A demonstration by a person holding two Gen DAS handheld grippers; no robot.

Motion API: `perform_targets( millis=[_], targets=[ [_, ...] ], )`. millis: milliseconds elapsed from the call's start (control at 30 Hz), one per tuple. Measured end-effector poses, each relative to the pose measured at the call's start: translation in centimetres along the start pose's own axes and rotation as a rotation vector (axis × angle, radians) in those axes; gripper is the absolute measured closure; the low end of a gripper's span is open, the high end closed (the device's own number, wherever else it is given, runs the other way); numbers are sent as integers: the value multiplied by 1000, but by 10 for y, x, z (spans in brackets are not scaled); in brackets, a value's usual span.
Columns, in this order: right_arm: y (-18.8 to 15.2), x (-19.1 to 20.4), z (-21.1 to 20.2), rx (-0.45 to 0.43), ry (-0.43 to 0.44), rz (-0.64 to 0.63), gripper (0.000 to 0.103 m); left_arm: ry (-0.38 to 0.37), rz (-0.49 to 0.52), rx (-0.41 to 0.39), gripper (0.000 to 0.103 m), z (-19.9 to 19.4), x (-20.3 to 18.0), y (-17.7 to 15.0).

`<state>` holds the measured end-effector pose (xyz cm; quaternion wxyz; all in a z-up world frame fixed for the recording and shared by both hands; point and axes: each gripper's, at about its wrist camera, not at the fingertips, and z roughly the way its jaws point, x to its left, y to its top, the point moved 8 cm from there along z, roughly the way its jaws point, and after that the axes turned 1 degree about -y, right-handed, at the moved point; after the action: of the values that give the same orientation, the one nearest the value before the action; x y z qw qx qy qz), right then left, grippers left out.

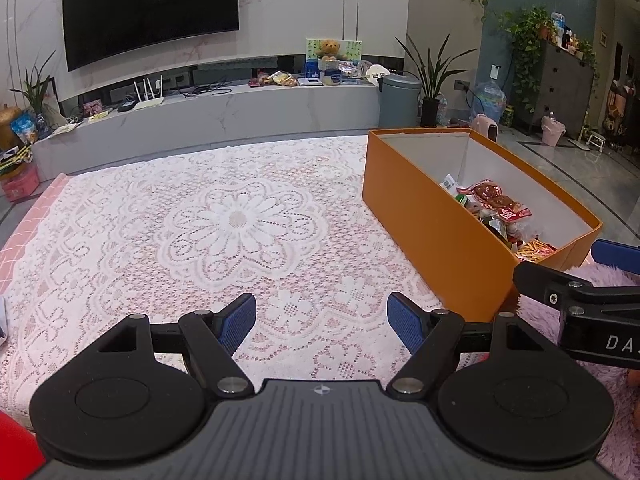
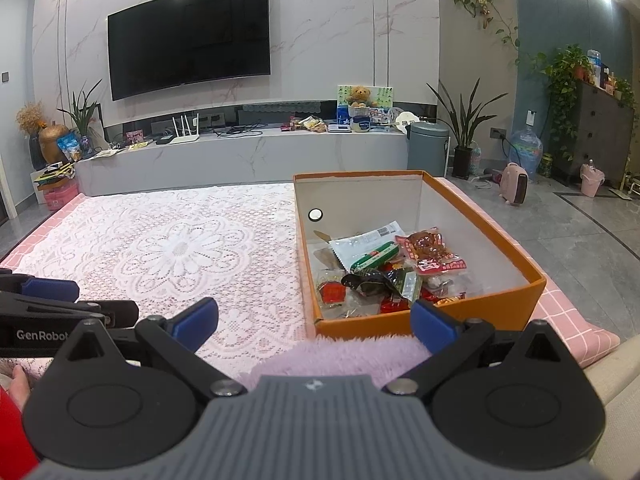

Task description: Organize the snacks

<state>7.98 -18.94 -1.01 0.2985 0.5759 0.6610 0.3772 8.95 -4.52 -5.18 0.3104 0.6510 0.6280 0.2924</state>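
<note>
An orange box (image 2: 420, 322) stands on the right side of the lace-covered table (image 2: 180, 248); it also shows in the left wrist view (image 1: 424, 216). Several snack packets (image 2: 384, 272) lie in its near half, among them a red meat pack (image 2: 430, 252) and a green stick (image 2: 376, 258). They also show in the left wrist view (image 1: 498, 208). My left gripper (image 1: 322, 322) is open and empty above the lace cloth, left of the box. My right gripper (image 2: 316, 322) is open and empty just before the box's near wall, over a purple fluffy cloth (image 2: 340, 354).
The pink table edge (image 2: 576, 320) runs right of the box. Beyond the table are a marble TV bench (image 2: 248, 156), a grey bin (image 2: 428, 148) and potted plants (image 2: 464, 132). The other gripper shows at each view's side, in the left wrist view (image 1: 580, 292).
</note>
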Motion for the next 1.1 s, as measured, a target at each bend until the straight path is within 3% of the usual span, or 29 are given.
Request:
perform_targets(
  millis=[1100],
  targets=[
    [0, 0, 0, -2, -2, -4, 3, -14, -17, -10, 15, -2, 0, 1]
  ],
)
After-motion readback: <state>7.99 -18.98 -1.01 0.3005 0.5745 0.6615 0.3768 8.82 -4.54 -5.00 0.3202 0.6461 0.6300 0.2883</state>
